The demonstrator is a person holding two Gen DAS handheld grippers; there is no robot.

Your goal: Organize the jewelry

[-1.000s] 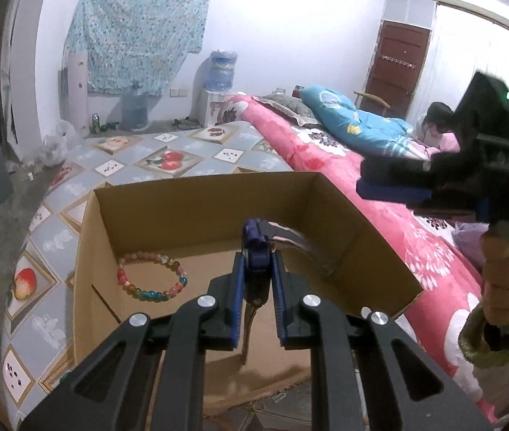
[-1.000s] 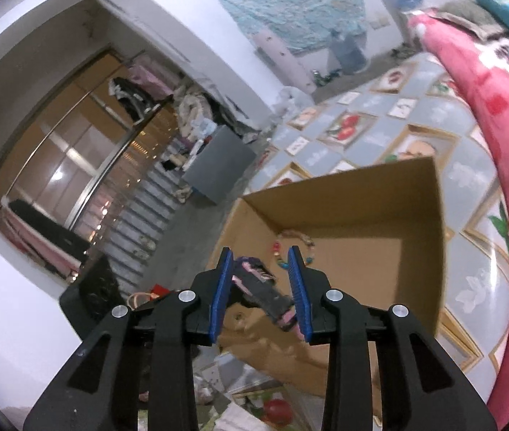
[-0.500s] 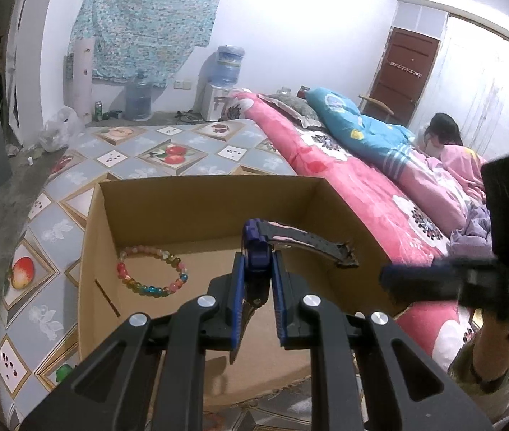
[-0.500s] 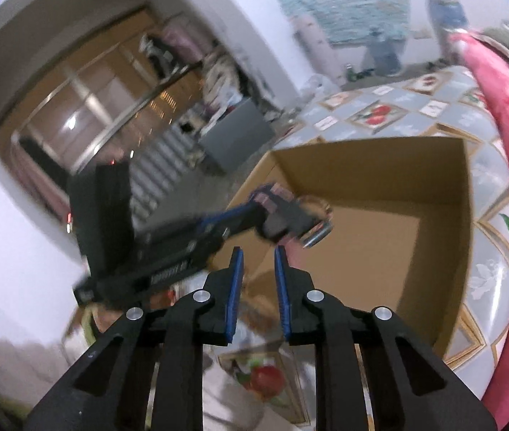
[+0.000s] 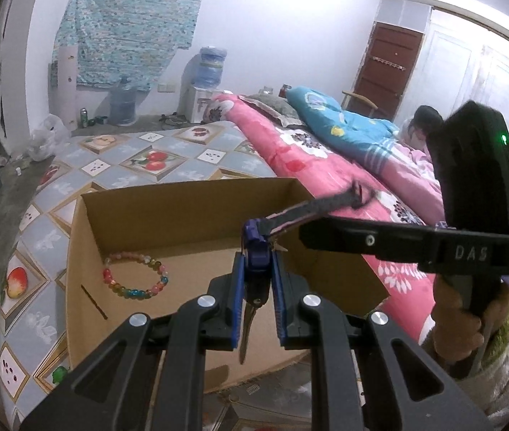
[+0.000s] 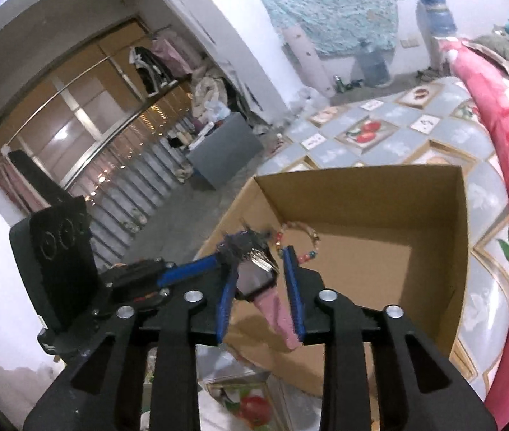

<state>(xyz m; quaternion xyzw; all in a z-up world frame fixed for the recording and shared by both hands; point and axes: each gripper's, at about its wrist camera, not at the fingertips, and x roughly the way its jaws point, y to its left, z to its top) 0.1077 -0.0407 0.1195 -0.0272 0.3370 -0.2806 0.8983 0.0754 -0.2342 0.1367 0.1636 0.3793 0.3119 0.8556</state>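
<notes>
My left gripper [image 5: 257, 278] is shut on a wristwatch [image 5: 258, 251] with a purple case and a dark, pink-lined strap [image 5: 311, 212], held above an open cardboard box [image 5: 189, 197]. A colourful bead bracelet [image 5: 134, 276] lies on the box floor at the left. My right gripper [image 6: 259, 280] is open around the watch's body and pink strap [image 6: 276, 309], its blue pads on either side and not clamped. The right gripper's body shows in the left wrist view [image 5: 470, 222]. The bracelet [image 6: 299, 248] also shows in the right wrist view.
The box [image 6: 398, 194] stands on a fruit-patterned floor mat [image 5: 139, 165]. A bed with a pink quilt [image 5: 326, 165] runs along the right. People sit at the far right [image 5: 423, 122]. A grey cabinet [image 6: 223, 151] and stairs stand at the left.
My right gripper has opened and come in from the right around the watch strap. The left gripper stays shut on the watch above the box.
</notes>
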